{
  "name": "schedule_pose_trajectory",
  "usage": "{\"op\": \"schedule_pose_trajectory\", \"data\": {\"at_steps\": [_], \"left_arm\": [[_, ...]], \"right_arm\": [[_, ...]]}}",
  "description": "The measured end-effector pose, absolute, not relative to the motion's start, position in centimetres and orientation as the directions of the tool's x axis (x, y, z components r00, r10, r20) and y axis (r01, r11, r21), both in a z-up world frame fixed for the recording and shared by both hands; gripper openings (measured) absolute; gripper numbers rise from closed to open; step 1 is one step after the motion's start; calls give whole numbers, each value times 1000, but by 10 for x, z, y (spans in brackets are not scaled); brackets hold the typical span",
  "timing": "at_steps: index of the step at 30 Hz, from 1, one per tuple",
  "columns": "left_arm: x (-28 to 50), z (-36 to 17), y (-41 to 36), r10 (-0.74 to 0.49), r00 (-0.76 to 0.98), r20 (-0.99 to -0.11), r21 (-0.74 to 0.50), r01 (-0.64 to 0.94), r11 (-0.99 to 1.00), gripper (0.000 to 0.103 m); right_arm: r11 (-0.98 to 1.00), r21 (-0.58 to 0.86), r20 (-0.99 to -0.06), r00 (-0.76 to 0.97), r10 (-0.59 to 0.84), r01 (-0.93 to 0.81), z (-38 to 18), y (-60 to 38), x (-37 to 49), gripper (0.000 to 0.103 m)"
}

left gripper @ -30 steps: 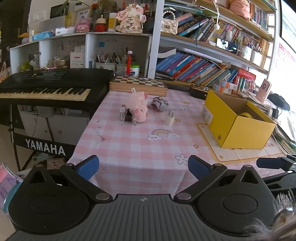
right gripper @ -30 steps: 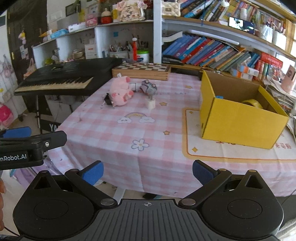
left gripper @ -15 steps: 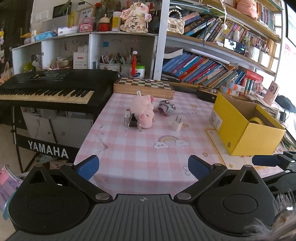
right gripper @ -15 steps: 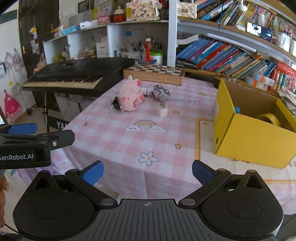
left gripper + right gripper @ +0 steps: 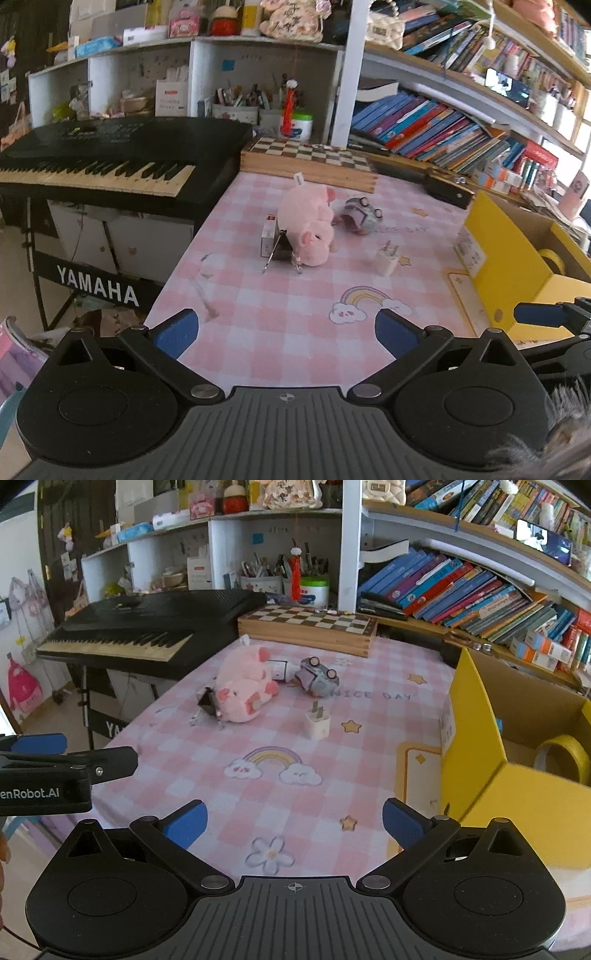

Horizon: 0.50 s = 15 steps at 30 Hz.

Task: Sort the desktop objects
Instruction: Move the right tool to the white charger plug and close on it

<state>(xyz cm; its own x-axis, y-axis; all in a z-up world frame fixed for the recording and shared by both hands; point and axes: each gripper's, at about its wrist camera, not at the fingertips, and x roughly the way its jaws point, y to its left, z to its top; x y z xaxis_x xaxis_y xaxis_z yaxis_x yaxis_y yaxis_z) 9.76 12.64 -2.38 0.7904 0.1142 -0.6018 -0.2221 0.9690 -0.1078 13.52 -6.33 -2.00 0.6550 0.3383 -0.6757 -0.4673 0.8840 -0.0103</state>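
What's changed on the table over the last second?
Both tools, the left tool and the right tool, have moved forward toward the pink plush pig, which now looms larger. Both remain open and empty. The pig, the white charger and the yellow box have not moved.

The near part of the tablecloth (image 5: 295, 812) is free, up to the rainbow print. Far from it, the pink pig (image 5: 242, 686), the black clip (image 5: 207, 703), the white charger (image 5: 318, 725) and the toy car (image 5: 319, 677) crowd together. The yellow box (image 5: 491, 786) closes the right side.
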Motion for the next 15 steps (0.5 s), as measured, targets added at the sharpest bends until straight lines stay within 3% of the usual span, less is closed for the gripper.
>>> {"op": "schedule_pose_trajectory", "data": {"at_steps": [6,15], "left_arm": [[130,-32,132,124,772,-623,-125,-255,959,99],[179,-52,140,124,732,-670,-144,-292,945,80]], "right_arm": [[866,-44,-685,646,337,-498,-30,-57,163,101],[845,-56,-691,632,352,-532,-43,-50,203,94]]}}
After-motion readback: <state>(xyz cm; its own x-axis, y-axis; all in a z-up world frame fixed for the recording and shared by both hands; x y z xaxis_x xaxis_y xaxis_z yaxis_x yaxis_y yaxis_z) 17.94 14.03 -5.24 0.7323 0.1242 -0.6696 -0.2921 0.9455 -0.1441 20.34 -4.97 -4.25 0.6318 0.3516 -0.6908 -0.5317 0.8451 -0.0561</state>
